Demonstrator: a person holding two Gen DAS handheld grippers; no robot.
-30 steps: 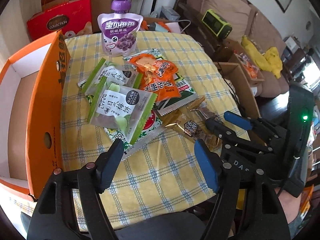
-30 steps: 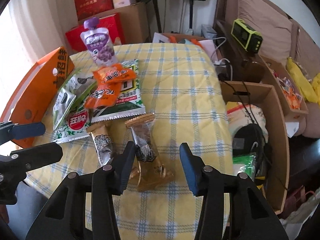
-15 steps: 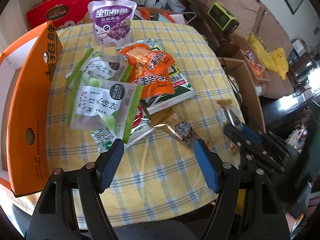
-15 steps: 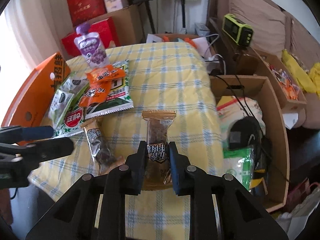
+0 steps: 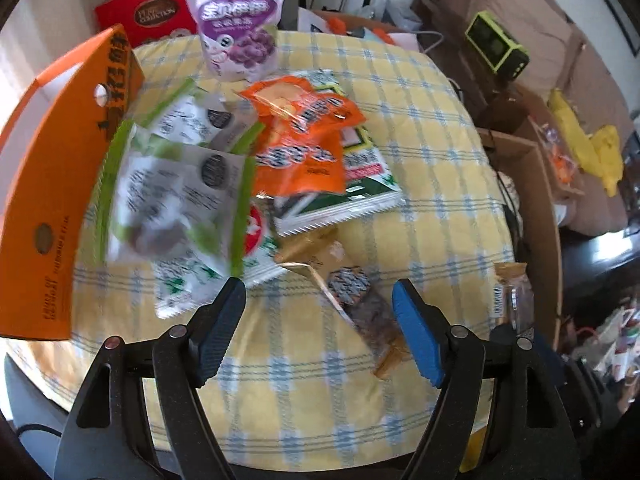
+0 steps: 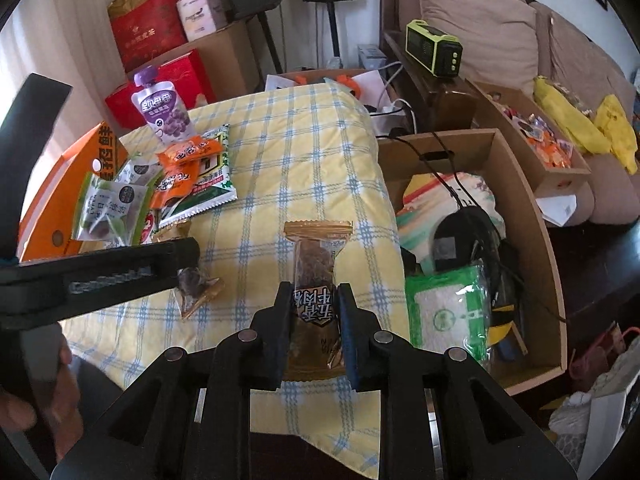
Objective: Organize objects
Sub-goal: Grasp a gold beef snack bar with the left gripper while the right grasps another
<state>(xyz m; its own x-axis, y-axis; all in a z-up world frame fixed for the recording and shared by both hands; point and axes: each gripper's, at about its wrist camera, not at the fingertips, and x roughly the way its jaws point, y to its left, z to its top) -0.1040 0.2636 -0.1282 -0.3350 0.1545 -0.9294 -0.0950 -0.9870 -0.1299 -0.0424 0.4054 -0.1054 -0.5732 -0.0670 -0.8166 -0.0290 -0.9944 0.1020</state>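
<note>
Between the right gripper (image 6: 314,314) fingers, a brown snack bar (image 6: 316,264) is pinched mid-wrapper; it should stay level. Left gripper (image 5: 320,334) fingers spread over another bar (image 5: 356,300).

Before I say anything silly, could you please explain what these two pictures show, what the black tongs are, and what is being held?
There is no robot here: a person holds a two-finger gripper in each hand, and each carries a fisheye camera looking forward along its fingers. One picture comes from the left gripper, which is open above the yellow checked tablecloth, with a brown snack bar lying between its blue-padded fingers. The other picture comes from the right gripper, which is shut on a second brown snack bar and holds it upright above the cloth.

On the cloth lie green-and-white packets, orange packets and a standing purple grape pouch. An orange cardboard box stands at the left, and a brown carton of oddments sits beside the table on the right.
</note>
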